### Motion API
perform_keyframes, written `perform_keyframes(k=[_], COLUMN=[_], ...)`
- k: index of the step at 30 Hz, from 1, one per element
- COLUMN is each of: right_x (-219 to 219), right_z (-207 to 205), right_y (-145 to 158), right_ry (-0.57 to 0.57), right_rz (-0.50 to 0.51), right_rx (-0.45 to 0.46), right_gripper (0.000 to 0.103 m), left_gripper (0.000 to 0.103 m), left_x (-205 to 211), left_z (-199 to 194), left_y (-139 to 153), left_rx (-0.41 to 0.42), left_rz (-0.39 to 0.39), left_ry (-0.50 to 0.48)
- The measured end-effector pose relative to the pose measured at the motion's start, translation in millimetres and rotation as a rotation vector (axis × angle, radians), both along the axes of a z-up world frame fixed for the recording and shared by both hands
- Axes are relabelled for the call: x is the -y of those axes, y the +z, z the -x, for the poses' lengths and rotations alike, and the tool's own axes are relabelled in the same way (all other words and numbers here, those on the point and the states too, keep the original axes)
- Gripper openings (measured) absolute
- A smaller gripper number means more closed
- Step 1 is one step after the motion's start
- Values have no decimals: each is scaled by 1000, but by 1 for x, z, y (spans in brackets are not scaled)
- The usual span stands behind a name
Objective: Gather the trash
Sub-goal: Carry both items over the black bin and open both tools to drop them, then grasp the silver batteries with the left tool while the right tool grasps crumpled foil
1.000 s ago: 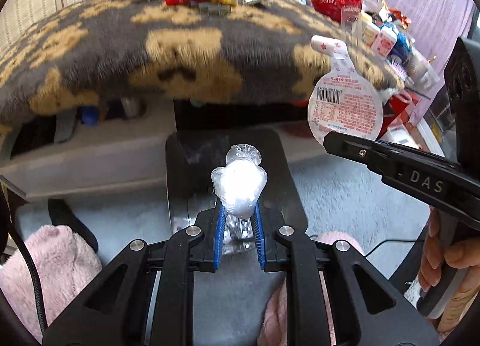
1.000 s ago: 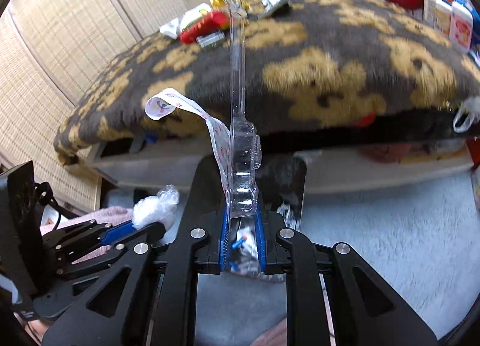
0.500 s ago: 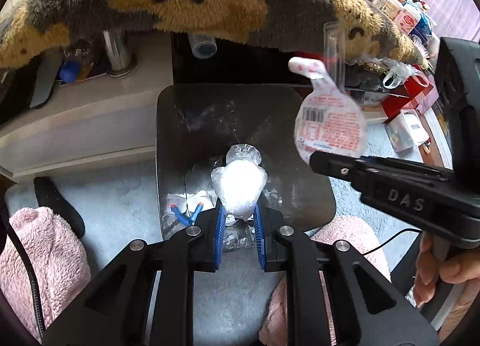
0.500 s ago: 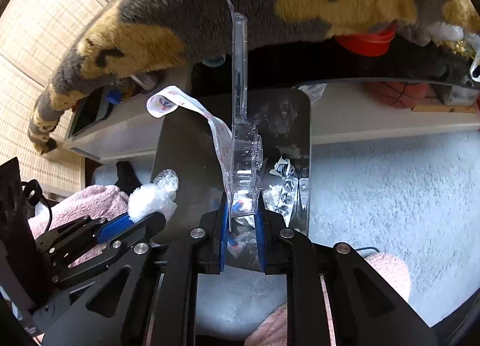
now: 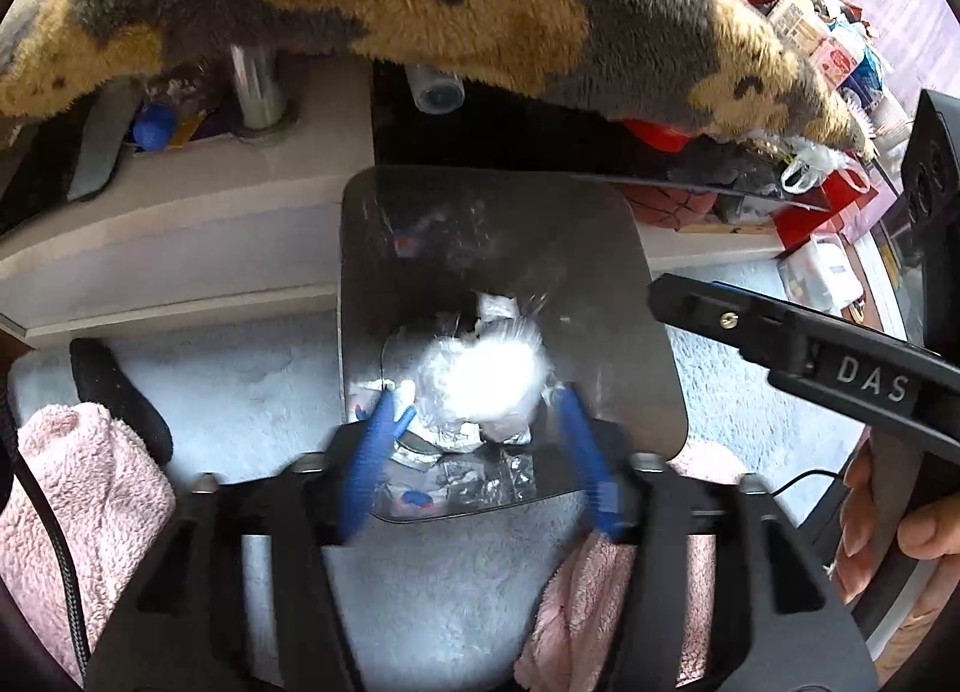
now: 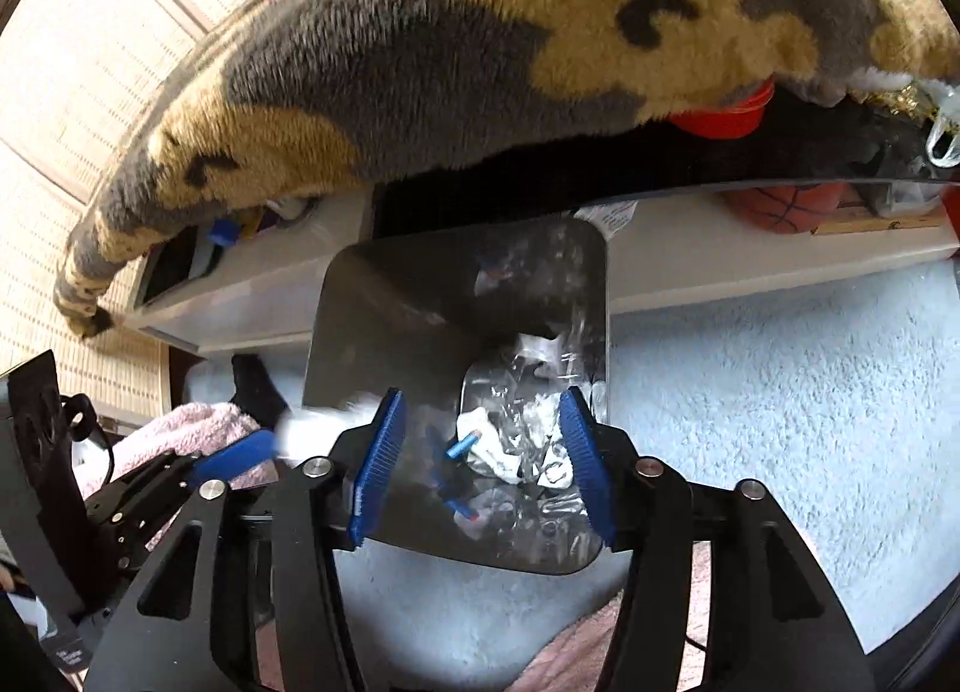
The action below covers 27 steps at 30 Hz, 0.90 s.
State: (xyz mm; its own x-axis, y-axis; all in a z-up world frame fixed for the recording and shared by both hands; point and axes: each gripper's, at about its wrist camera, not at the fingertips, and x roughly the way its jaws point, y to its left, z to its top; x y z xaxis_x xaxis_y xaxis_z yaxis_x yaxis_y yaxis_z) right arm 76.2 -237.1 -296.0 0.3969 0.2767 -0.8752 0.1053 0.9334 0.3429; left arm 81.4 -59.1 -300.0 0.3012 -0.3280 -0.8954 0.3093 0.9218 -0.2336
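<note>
- The left gripper (image 5: pixel 477 440) hangs above the dark bin (image 5: pixel 654 392). Its jaws have just been opening and stand wide apart.
- A white wad of crumpled plastic (image 5: pixel 480 380) sits between the blue pads (image 5: pixel 372 452) but touches neither; it is blurred. It is roughly round, so I cannot tell any long axis or heading.
- The right gripper (image 6: pixel 480 452) is also over the bin (image 6: pixel 384 332), its jaws just opened and wide, with nothing between them.
- In the bin lies clear packaging (image 6: pixel 528 428) with a small blue piece (image 6: pixel 462 445); it is too crumpled to give a direction.
- The bin stands on a pale carpet (image 6: pixel 780 392), below the edge of a brown and grey furry blanket (image 6: pixel 480 62).
</note>
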Motion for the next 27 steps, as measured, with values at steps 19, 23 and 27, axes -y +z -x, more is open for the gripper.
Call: perform_keyframes(k=[19, 23, 27], right_x=[31, 40, 47], right_z=[3, -15, -38], right_y=[93, 110, 121], right_ry=[-46, -62, -74], right_rz=[48, 61, 76], right_rx=[231, 265, 293], right_gripper=[97, 97, 97], left_gripper=[95, 95, 95], left_x=[-10, -12, -12], left_z=[-1, -19, -42], left_y=[85, 105, 117], left_rx=[174, 210, 229], left_rz=[33, 45, 39], left_ry=[21, 41, 58])
